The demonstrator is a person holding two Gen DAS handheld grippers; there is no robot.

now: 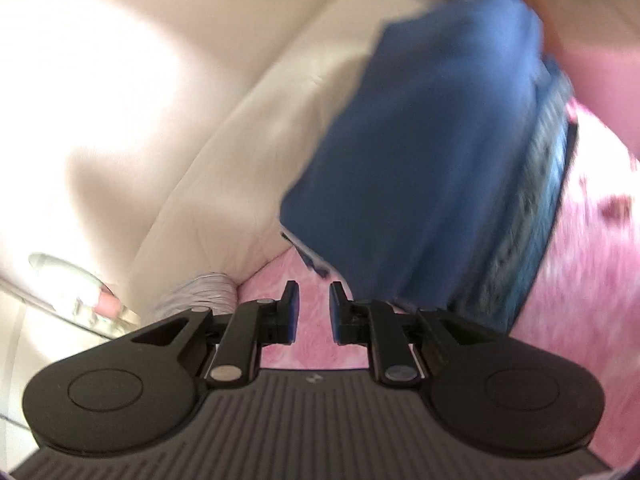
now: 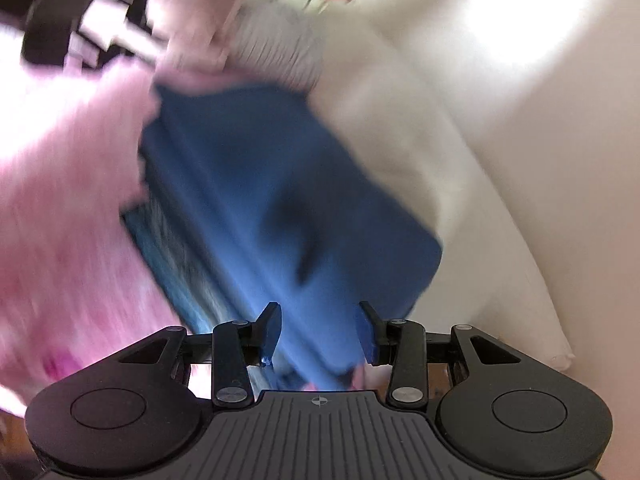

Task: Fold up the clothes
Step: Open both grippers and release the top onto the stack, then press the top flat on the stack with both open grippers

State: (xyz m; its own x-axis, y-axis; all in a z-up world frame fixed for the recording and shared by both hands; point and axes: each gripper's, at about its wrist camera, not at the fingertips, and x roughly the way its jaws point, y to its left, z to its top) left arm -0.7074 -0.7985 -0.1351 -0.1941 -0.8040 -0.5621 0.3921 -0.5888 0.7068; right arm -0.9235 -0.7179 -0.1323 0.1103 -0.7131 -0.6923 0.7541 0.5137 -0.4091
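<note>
A folded blue garment [image 1: 424, 152] lies on top of a darker knitted teal piece [image 1: 524, 216], both resting on a pink fuzzy blanket [image 1: 580, 264]. My left gripper [image 1: 314, 300] hovers open just short of the blue garment's near corner, with only pink blanket between its pads. In the right wrist view the same blue garment [image 2: 288, 200] fills the middle, with the teal knit [image 2: 168, 248] along its left edge. My right gripper [image 2: 320, 320] is open over the garment's near end, nothing pinched. Both views are motion-blurred.
A white pillow or cushion [image 1: 240, 152] runs beside the garments, also seen as the white cushion [image 2: 432, 152]. A grey ribbed cloth [image 1: 204, 292] lies at the blanket's edge, the same grey cloth [image 2: 276, 40] far off in the right view. Dark furniture [image 2: 60, 12] stands at the upper left.
</note>
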